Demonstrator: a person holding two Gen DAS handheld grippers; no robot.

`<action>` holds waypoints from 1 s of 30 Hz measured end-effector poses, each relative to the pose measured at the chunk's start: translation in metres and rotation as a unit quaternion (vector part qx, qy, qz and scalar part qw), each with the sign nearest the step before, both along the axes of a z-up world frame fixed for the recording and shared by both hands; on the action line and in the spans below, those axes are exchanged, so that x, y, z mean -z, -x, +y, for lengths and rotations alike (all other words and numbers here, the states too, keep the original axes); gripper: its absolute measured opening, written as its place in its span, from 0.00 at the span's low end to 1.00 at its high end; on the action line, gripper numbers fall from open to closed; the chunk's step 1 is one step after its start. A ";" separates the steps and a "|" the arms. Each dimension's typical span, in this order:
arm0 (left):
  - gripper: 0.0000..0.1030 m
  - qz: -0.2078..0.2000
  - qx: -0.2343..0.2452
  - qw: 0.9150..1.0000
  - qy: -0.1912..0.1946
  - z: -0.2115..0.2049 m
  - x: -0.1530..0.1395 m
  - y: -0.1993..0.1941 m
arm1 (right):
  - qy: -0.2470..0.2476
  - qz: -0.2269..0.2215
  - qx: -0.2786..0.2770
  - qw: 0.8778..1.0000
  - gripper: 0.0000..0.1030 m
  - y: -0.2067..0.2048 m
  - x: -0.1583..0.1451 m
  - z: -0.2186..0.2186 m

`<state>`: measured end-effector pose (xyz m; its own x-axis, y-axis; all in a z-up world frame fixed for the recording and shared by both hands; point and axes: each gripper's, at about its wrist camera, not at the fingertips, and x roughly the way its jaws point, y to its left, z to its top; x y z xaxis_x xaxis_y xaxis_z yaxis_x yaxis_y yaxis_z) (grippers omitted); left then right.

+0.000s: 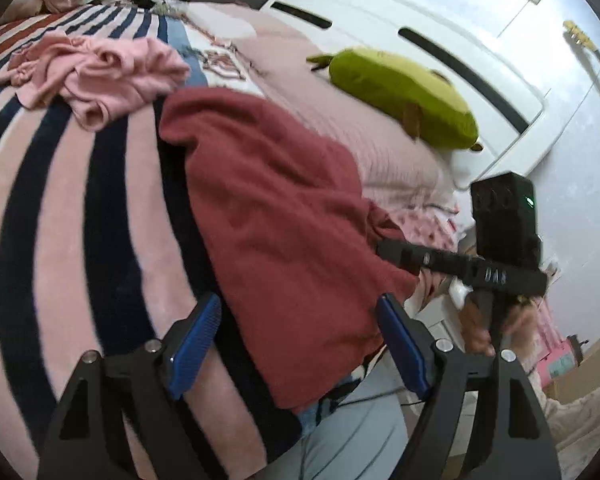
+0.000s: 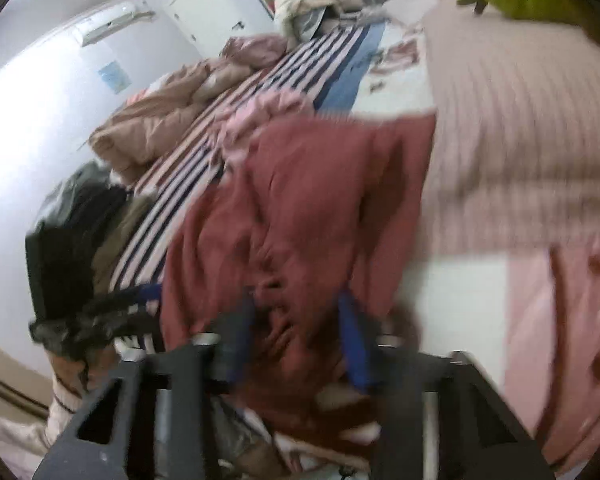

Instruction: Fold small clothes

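Spread over the striped blanket (image 1: 40, 200), with the red garment (image 1: 280, 200) at the centre of the left wrist view and hanging past the bed edge toward 6 o'clock. Seems clenched on a bunched fold of it with the right gripper (image 2: 296, 300), though blurred. Released and wide at the left gripper (image 1: 298, 304), with the hem between the pads but not pressed. Risk of gripping several layers on the right, giving a crooked fold. Risk of missing the hem on the left, letting the cloth slide off the bed. Could also drag against the pink garment (image 1: 100, 76) at 10 o'clock.
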<state>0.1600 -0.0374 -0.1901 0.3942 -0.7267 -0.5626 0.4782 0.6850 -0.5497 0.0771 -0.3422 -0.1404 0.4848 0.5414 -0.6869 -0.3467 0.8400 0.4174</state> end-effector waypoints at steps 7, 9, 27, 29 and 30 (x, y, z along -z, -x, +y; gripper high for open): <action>0.74 0.006 0.021 1.000 -0.014 0.009 0.006 0.022 | 0.017 -0.009 -0.040 0.999 0.12 0.042 0.016 0.020; 0.74 0.008 0.025 1.000 -0.007 0.013 0.004 0.024 | 0.025 -0.003 -0.056 0.998 0.13 0.047 0.017 0.020; 0.78 0.042 0.041 0.998 -0.008 -0.018 0.005 -0.028 | -0.084 0.043 0.005 0.996 0.37 -0.056 0.008 -0.019; 0.78 0.038 0.041 0.998 -0.014 -0.017 0.003 -0.025 | -0.062 0.023 0.014 0.998 0.37 -0.065 0.001 -0.019; 0.78 0.036 0.041 0.998 -0.018 -0.016 0.002 -0.024 | -0.053 0.010 0.020 0.998 0.38 -0.067 -0.005 -0.021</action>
